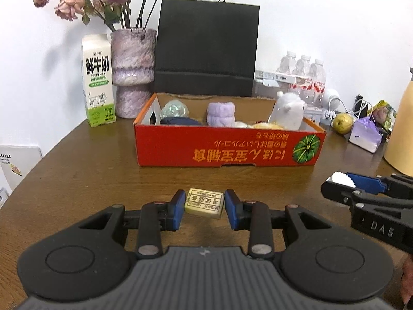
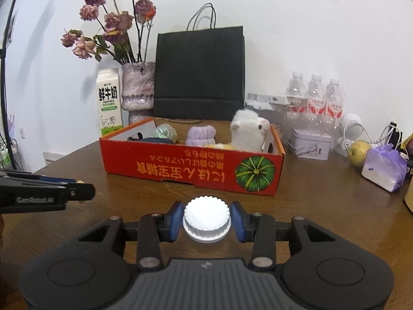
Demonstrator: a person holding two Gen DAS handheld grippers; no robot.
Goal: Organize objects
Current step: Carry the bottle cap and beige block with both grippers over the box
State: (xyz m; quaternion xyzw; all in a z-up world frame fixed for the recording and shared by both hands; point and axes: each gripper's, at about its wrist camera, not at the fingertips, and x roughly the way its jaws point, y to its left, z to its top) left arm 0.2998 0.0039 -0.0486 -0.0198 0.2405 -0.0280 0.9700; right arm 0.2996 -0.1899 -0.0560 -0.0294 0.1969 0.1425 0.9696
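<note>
1. Flowers (image 1: 77, 2) in a vase (image 1: 133, 72) and a milk carton (image 1: 97, 80) stand at the back left of the table (image 1: 90, 160), well apart from our work.

2. Our left gripper (image 1: 204, 208) holds a small cream eraser (image 1: 204, 203) above the table, short of the red box (image 1: 227, 144). The blue pads pinch its two short ends, though we cannot tell how firm the right-hand contact is.

3. We judge the step in hand to be carrying the eraser to the box. To do it well, we should keep the grip steady, lift clear of the near wall, and release over the bare floor between the purple roll (image 1: 221, 113) and the dark pouch (image 1: 180, 122).

4. The eraser's long axis runs across the jaws, side to side, slightly skewed. Its printed face points up, and the print reads upside down to us.

5. Our right gripper (image 2: 206, 221) pinches a white ribbed cap (image 2: 206, 218) by its sides, flat top up, just in front of the box's pumpkin picture.

6. A white plush toy (image 2: 249, 133) sits in the box's right end.
</note>
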